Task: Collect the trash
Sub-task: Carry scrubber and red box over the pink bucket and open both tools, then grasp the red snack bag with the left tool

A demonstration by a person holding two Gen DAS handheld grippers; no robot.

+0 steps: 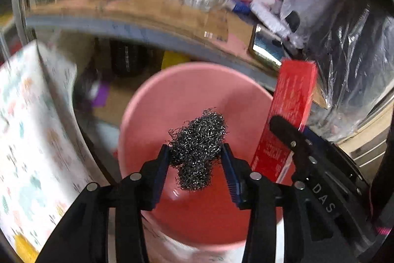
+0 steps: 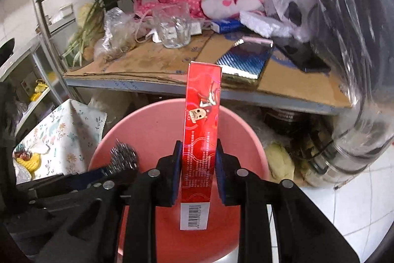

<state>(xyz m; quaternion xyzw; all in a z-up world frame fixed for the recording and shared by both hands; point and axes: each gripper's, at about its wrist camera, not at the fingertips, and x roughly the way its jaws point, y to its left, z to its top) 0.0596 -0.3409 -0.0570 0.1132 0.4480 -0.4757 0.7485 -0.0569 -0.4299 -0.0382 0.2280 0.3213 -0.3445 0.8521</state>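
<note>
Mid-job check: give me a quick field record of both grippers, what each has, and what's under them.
left gripper: steel wool scrubber between its pads, grip looks loose
right gripper: shut on red carton, held upright, barcode end down
below both: pink bin, open top
bin contents: nothing visible inside
shelf behind: cardboard-lined, cluttered with bags and a phone

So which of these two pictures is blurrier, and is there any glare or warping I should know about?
Left wrist view: the shelf clutter up top is smeared by motion blur, while the steel wool scourer and pink bin stay fairly sharp. Right wrist view: crisp overall, with the red box readable; glare streaks the clear plastic wrap. Both: fisheye bends the shelf edge.
</note>
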